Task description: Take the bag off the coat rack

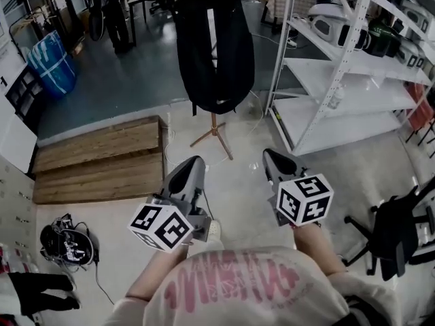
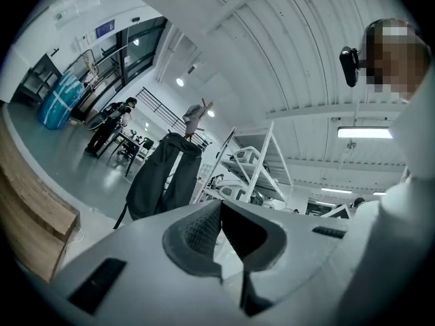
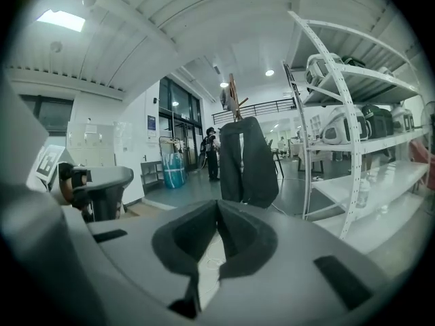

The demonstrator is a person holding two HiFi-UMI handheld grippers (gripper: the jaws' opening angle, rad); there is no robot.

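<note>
I hold a pair of tongs in each hand, low in front of my chest, and both point ahead. My left tongs (image 1: pixel 195 160) are fully closed, the two ribbed pads pressed together with nothing between them. My right tongs (image 1: pixel 270 153) are closed the same way and also empty. Neither pair touches anything. They sit side by side with a gap between them, above the pale floor (image 1: pixel 238 182).

The bag (image 1: pixel 214 46) is a black backpack. It hangs on the coat rack (image 1: pixel 214 133), well apart from both tongs and straight ahead of the space between them. Its long axis is vertical: the top is hooked at the head of the wooden pole and the rounded bottom faces the floor. A pale stripe runs down its middle, and a loose strap dangles at its lower left. Below the bag the rack's splayed wooden feet stand on the floor.

To the right of the rack is a white shelving unit (image 1: pixel 326 73). Its upper shelves hold white and dark items that I cannot identify, and its lower shelves look bare. To the left, a low wooden platform (image 1: pixel 102 158) lies on the floor.
</note>
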